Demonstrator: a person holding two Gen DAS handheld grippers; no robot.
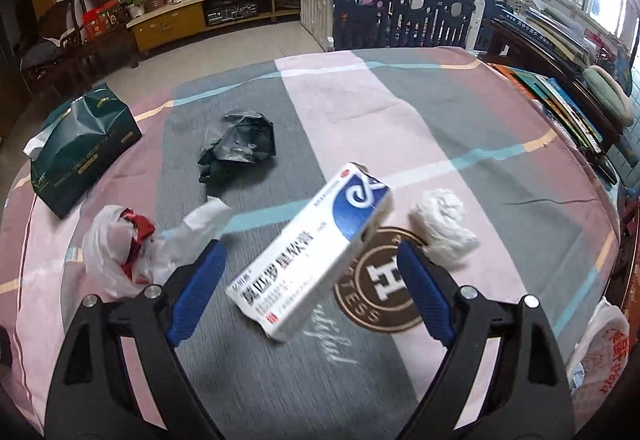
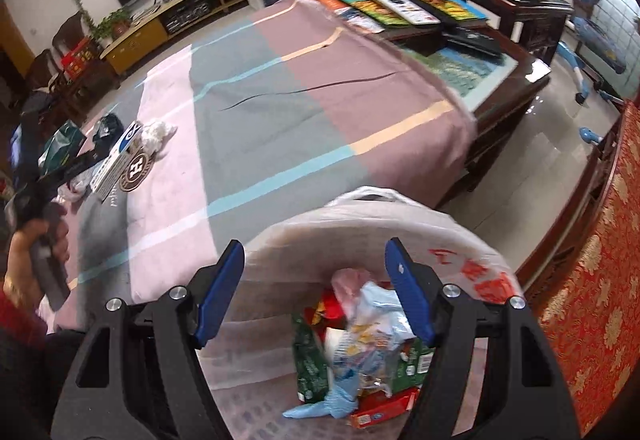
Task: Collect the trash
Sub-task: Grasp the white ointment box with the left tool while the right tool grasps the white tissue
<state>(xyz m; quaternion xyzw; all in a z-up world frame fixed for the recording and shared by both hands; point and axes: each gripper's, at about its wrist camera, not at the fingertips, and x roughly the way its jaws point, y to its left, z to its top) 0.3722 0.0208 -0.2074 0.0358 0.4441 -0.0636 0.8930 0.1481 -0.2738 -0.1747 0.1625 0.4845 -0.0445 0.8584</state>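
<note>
A white and blue medicine box (image 1: 352, 199) lies tilted between the wide-apart blue pads of my left gripper (image 1: 310, 256), and neither pad touches it. Past the right pad sits a crumpled white tissue (image 1: 442, 232). A white plastic bag with a red wrapper (image 1: 120, 252) is to the left, and a crumpled black bag (image 1: 240, 143) is farther back. My right gripper (image 2: 316, 292) stands open over the mouth of a white trash bag (image 2: 460, 240) filled with wrappers. The box (image 2: 116, 159) and tissue (image 2: 160, 131) show far left in that view.
A green tissue pack (image 1: 80, 147) lies at the cloth's left edge. The striped tablecloth (image 1: 400, 111) carries a round brown logo (image 1: 384, 292). Books (image 2: 400, 3) cover a dark wooden table beyond. A hand (image 2: 36, 240) grips the left tool. A red patterned cloth (image 2: 592, 280) hangs at right.
</note>
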